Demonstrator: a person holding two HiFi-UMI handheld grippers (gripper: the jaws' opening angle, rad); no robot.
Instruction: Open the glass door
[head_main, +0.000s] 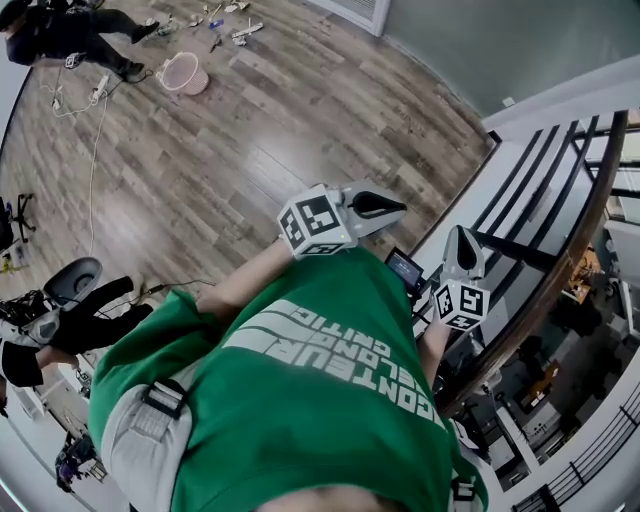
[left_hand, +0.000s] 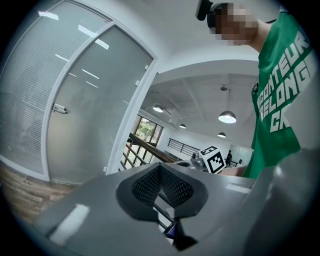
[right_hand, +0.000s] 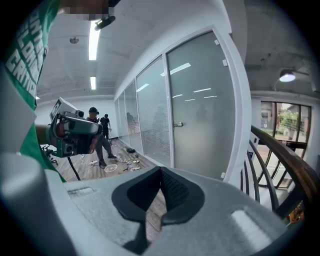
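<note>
**Closed, and well ahead**

The glass door (right_hand: 200, 110) stands shut at the floor's (head_main: 250, 120) far edge beside the railing (right_hand: 285, 160), handle (right_hand: 178, 124) untouched. Left tongs (left_hand: 160, 169) and right tongs (right_hand: 161, 172), both pressed together and empty, face it, likely for the approach

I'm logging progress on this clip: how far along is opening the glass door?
Nothing looks done: the glass door sits closed in its frame, its handle untouched. In hand: nothing; the left gripper and right gripper are shut, empty, and short of the door. Left: approach, grip the handle, swing the door open.
</note>
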